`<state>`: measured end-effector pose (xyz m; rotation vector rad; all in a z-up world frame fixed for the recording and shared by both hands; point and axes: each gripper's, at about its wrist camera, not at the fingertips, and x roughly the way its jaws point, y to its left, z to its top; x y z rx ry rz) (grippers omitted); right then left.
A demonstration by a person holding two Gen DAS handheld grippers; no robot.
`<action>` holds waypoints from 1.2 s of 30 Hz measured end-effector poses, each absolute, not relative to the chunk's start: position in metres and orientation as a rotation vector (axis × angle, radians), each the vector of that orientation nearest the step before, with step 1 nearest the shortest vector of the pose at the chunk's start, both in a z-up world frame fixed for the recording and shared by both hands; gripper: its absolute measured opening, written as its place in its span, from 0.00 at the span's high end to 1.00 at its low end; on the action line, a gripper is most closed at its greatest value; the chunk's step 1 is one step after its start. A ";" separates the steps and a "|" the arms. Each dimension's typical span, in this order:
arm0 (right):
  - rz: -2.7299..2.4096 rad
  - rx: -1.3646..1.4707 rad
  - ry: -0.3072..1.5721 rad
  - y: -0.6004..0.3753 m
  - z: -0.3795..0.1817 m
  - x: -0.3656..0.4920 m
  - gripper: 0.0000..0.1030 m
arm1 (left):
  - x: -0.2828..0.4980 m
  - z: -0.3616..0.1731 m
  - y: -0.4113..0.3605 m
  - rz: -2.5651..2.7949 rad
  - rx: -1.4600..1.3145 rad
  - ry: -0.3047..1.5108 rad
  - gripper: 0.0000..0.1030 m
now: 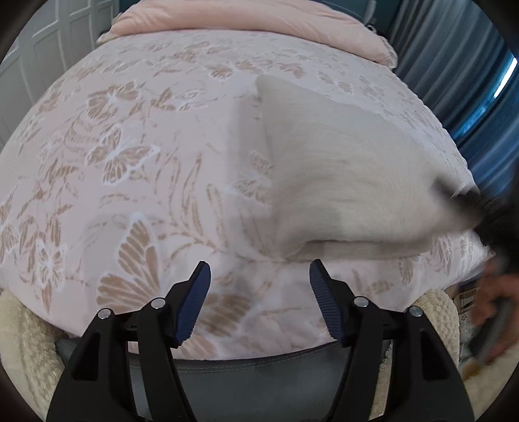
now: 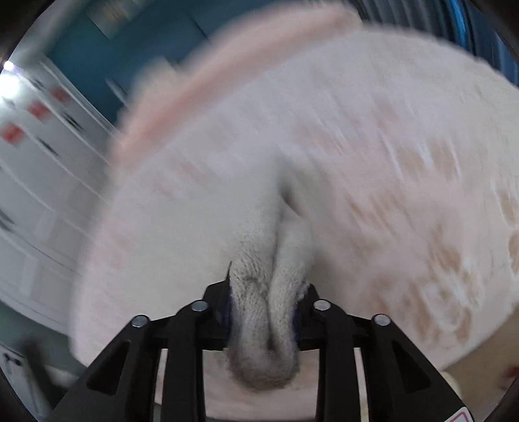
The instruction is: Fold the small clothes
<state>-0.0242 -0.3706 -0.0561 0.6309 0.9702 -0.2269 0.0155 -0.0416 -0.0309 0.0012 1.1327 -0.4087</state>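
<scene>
right gripper holds a bunched white garment over the bed

the right gripper (image 2: 263,303) is clamped on a thick bunch of white knit cloth, which bulges out below and between its fingers. in the right wrist view everything beyond the fingers is smeared with motion blur, so only the fuzzy knit texture near the jaws reads clearly.

from the left wrist view, the white knit garment (image 1: 343,181) spreads as a broad, blurred sheet over the right half of the bed, one corner raised toward the far side and its right end drawn into the dark, blurred shape of the other gripper at the frame's right edge. the lower edge of the cloth lies on or just above the bedspread; which one i cannot tell.

the left gripper (image 1: 259,300) is spread wide with nothing between its blue ribbed pads (image 1: 194,302), held near the bed's near edge, just short of the garment.

the pink butterfly-print bedspread (image 1: 123,181) covers the bed. a plain pink pillow (image 1: 246,22) lies along the far end. cream fleece fabric (image 1: 19,337) shows at the near corners.
</scene>
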 end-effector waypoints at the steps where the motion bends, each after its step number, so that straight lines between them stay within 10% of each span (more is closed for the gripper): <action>1: -0.244 0.663 1.020 -0.375 -0.073 -0.027 0.73 | 0.016 -0.032 -0.040 -0.399 -0.002 1.142 0.40; 12: -0.199 0.467 0.756 -0.308 0.044 -0.035 0.64 | 0.017 -0.027 -0.027 -0.344 0.048 1.101 0.39; 21: 0.071 0.429 1.076 -0.219 -0.085 0.047 0.66 | 0.017 -0.011 -0.023 -0.325 0.083 1.058 0.32; 31: 0.026 0.439 1.126 -0.238 -0.065 0.019 0.72 | 0.018 -0.017 -0.032 -0.323 0.119 1.076 0.32; 36: -0.085 0.554 0.917 -0.282 -0.026 -0.032 0.55 | 0.017 -0.007 -0.037 -0.344 0.137 1.048 0.24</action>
